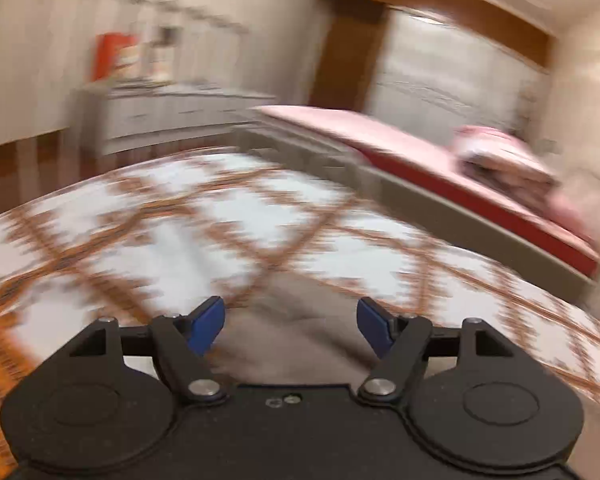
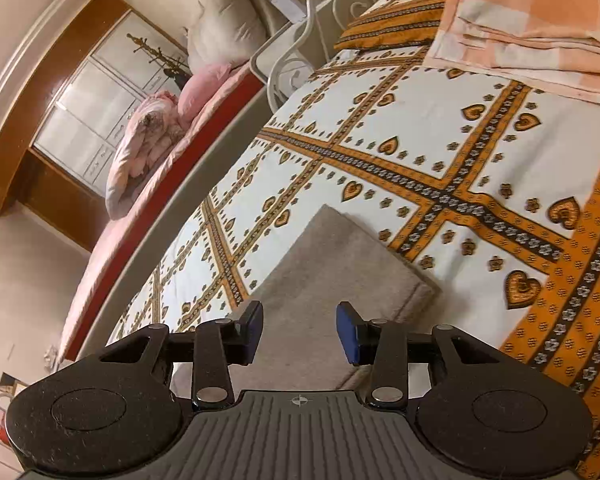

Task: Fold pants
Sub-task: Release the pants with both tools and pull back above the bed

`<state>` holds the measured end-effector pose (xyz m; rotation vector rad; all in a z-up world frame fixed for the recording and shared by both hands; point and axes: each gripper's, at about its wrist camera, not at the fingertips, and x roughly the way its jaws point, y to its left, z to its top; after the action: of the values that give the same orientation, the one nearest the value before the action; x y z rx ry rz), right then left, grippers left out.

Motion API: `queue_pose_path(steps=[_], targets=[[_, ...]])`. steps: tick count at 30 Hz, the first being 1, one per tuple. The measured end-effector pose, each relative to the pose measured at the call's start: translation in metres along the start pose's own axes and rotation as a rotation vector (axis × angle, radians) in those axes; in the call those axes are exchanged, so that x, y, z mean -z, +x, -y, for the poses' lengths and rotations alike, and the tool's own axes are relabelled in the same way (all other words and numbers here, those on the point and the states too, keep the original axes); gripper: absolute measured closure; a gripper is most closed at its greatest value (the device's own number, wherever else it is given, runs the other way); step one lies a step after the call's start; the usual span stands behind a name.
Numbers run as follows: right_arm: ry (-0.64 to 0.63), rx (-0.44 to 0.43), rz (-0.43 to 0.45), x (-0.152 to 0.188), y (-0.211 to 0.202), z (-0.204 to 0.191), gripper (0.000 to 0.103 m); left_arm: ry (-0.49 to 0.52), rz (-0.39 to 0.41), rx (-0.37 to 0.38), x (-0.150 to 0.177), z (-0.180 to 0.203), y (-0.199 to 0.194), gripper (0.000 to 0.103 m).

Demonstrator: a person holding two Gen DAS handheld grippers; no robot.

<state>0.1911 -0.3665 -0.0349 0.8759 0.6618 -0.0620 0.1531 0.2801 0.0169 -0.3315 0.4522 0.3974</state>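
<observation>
Right now your folded pants [image 2: 332, 276] lie as a flat grey-beige oblong on the patterned bedspread [image 2: 440, 128], directly ahead of and just below both tools. In the right wrist view the bundle runs away from you, its long axis slanting from the near end under the tool up toward the far square edge, with one long side facing the pink bed [image 2: 188, 136] and the other facing the orange border. Your right gripper [image 2: 299, 332] hovers over the near end with its jaws parted and nothing between the blue pads [image 2: 350, 334]; the cloth sits below them, not pinched. Your left gripper [image 1: 291, 326] is released too, jaws standing wide and empty, and its view is smeared with motion, so you can only make out a grey patch of the pants [image 1: 300, 312] just beyond the tips. Which hand is nearer is hard to judge; both seem to sit at the same near end. Any further fold would likely have to carry that near end along the long axis toward the far edge. The checked peach cloth [image 2: 540, 28] lies well apart, near the headboard.
</observation>
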Motion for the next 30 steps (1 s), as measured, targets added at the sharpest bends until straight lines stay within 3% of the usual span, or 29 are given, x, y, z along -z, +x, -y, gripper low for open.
queue_pose_path(steps=[4, 10, 14, 17, 19, 21, 26, 30], targets=[[-0.105, -0.003, -0.036, 0.012, 0.02, -0.037, 0.061, 0.12, -0.048, 0.11, 0.004, 0.057, 0.027, 0.033], [-0.455, -0.103, -0.136, 0.065, 0.067, -0.144, 0.061, 0.268, -0.128, 0.283, 0.028, 0.134, 0.052, 0.032], [-0.66, -0.136, -0.267, 0.116, 0.1, -0.191, 0.061, 0.403, -0.26, 0.365, 0.058, 0.168, 0.079, 0.032], [-0.766, -0.085, -0.327, 0.143, 0.123, -0.203, 0.061, 0.479, -0.323, 0.288, 0.072, 0.166, 0.101, 0.036], [-0.806, -0.029, -0.337, 0.148, 0.136, -0.198, 0.061, 0.449, -0.324, 0.25, 0.068, 0.148, 0.109, 0.036], [-0.801, 0.056, -0.328, 0.14, 0.147, -0.186, 0.061, 0.394, -0.322, 0.201, 0.06, 0.124, 0.113, 0.036], [-0.707, 0.13, -0.255, 0.108, 0.154, -0.171, 0.061, 0.318, -0.313, 0.124, 0.04, 0.072, 0.109, 0.037], [-0.687, 0.039, -0.21, 0.099, 0.142, -0.183, 0.061, 0.33, -0.27, 0.098, 0.026, 0.065, 0.088, 0.037]])
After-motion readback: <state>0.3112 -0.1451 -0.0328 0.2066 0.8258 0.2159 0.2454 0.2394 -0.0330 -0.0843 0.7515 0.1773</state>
